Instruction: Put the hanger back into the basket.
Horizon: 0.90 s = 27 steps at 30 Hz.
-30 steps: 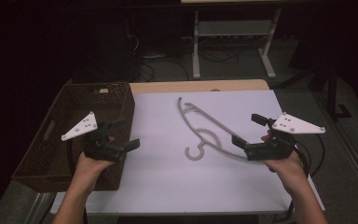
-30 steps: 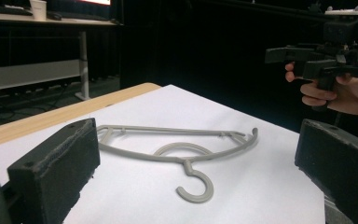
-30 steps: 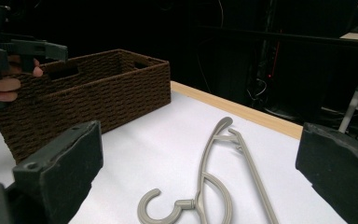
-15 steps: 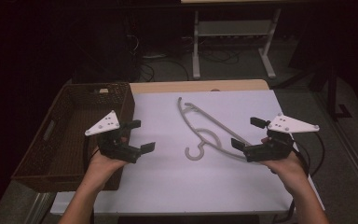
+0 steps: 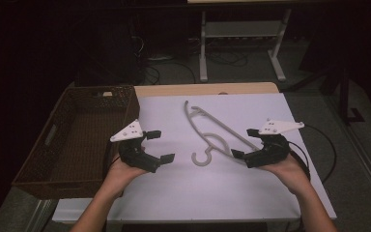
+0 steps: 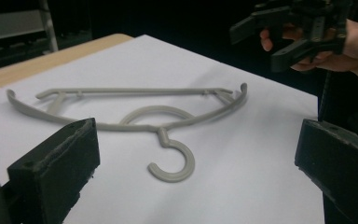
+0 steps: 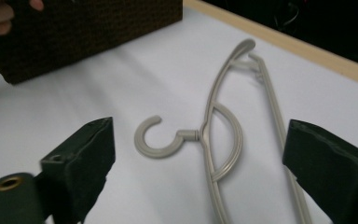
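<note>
Holding both grippers low, you kept the left gripper (image 5: 158, 145) and right gripper (image 5: 244, 143) with fingers wide on either side of the hanger (image 5: 211, 134), which lay flat on the surface (image 5: 183, 188), probably ready to grasp it.

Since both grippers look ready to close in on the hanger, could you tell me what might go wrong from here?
1. The hanger lies flat on the white sheet, so jaws closing on its thin bars may slide it instead of gripping.
2. The left gripper and right gripper, both open, face each other across the hook; reaching together, they could collide.
3. The basket sits close beside the left gripper, which could knock it.
</note>
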### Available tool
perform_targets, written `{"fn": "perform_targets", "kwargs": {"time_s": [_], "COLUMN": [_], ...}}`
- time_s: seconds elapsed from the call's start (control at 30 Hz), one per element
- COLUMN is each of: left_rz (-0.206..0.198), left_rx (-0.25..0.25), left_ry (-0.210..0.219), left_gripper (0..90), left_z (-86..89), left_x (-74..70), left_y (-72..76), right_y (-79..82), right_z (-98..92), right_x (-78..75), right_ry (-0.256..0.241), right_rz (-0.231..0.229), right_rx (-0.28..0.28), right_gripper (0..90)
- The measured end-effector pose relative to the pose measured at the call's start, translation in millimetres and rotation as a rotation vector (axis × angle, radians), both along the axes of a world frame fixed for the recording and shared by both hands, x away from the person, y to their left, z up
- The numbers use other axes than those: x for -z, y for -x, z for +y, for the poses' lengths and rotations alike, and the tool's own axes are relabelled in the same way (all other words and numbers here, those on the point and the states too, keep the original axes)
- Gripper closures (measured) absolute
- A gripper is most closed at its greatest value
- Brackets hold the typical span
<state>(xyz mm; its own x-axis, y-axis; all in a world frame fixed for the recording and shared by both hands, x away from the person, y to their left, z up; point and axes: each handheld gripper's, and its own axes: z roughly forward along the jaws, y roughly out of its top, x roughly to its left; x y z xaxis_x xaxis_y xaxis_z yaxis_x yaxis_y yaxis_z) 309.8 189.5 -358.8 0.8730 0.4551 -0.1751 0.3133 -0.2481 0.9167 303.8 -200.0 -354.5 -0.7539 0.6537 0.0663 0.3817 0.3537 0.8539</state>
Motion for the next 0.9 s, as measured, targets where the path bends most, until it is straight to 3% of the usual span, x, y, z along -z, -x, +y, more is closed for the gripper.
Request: {"fn": "perform_targets", "kwargs": {"time_s": [0.17,0.4,0.47,0.73,0.9], "left_rz": [0.020,0.038,0.040,0.038,0.034], "left_rx": [0.013,0.022,0.023,0.027,0.033], "left_ry": [0.000,-0.008,-0.006,-0.002,-0.003], "left_gripper": [0.0,0.0,0.0,0.0,0.0], "left_z": [-5.0,-7.5,-7.6,-8.1,-8.3], "left_x": [9.4,15.4,15.7,14.6,14.2], "left_y": [0.4,0.4,0.5,1.6,2.6], "right_y": [-16.0,-30.0,-34.4,-41.9,-43.6], "right_z": [8.9,10.6,12.7,18.1,21.9], "right_x": [19.4,42.3,51.6,70.7,81.6], "right_ry": [0.070,0.097,0.141,0.221,0.264], "right_rz": [0.052,0.126,0.156,0.209,0.222], "right_rx": [-0.039,-0.041,-0.045,-0.053,-0.042], "right_gripper": [20.0,36.6,42.6,52.9,65.4]}}
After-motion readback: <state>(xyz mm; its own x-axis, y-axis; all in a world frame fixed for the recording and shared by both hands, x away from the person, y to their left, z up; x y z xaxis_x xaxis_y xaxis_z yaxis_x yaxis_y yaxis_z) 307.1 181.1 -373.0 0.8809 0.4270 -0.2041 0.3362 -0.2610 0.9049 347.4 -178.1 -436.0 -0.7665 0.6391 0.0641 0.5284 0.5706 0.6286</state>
